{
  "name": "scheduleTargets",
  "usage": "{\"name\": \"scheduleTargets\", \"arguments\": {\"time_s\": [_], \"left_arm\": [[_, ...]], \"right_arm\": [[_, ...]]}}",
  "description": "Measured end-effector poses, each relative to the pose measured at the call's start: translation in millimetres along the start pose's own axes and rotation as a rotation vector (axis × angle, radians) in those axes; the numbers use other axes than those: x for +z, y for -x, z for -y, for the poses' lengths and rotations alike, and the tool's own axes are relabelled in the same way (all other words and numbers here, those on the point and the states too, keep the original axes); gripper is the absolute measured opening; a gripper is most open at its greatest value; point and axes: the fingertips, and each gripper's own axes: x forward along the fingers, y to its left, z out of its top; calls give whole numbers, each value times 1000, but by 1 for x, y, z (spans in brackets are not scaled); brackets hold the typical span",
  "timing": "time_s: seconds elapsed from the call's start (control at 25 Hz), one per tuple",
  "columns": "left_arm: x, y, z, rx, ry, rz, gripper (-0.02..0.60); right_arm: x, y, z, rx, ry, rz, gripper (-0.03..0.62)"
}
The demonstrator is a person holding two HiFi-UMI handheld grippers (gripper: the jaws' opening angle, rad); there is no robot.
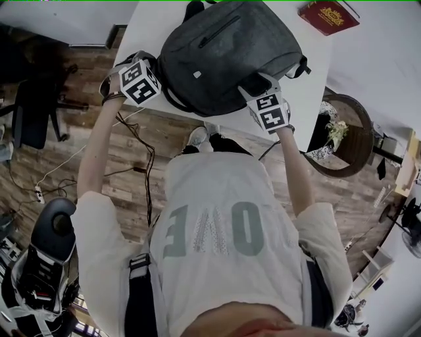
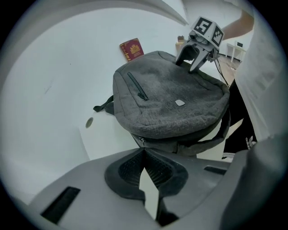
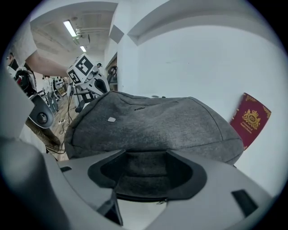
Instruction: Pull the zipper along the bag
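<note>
1. The grey fabric backpack [image 1: 223, 59] lies flat on the white table [image 1: 148, 26], near the table's front edge. Its front panel faces up.
2. My left tool [image 1: 163, 91] is at the backpack's left side. In the left gripper view, the left tool [image 2: 144, 152] has its pads together. The tips meet right below the small metal zipper slider [image 2: 143, 142] on the side seam. I cannot tell whether the slider's tab is pinched between them.
3. My right tool [image 1: 260, 87] sits on the near right corner of the backpack. In the right gripper view, the right tool [image 3: 148, 175] has its jaws set wide. Grey fabric fills the gap from pad to pad, so I read it as clamped on the backpack's edge.
4. From the left gripper view, the right tool [image 2: 194, 60] straddles the far rim of the backpack [image 2: 171, 103].
5. A dark red booklet [image 1: 327, 16] lies on the table beyond the backpack, apart from it.
</note>
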Motion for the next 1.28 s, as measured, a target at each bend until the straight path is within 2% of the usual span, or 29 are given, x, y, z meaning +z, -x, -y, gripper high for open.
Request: {"name": "scheduleTargets", "arguments": {"time_s": [0.12, 0.32, 0.52, 0.8, 1.0, 1.28], "left_arm": [[1, 5, 7, -8, -41, -20, 25], [-2, 13, 33, -63, -84, -31, 25], [-1, 28, 60, -121, -46, -4, 25], [3, 39, 79, -103, 2, -17, 25], [5, 37, 92, -101, -42, -50, 25], [9, 42, 113, -123, -3, -39, 26]], "right_arm": [[0, 1, 0, 1, 3, 3, 288], [-3, 1, 3, -8, 47, -5, 288], [-4, 2, 4, -10, 52, -1, 288], [-3, 0, 3, -9, 31, 6, 288], [-4, 0, 3, -7, 28, 8, 288], [-2, 0, 1, -8, 48, 6, 288]]}}
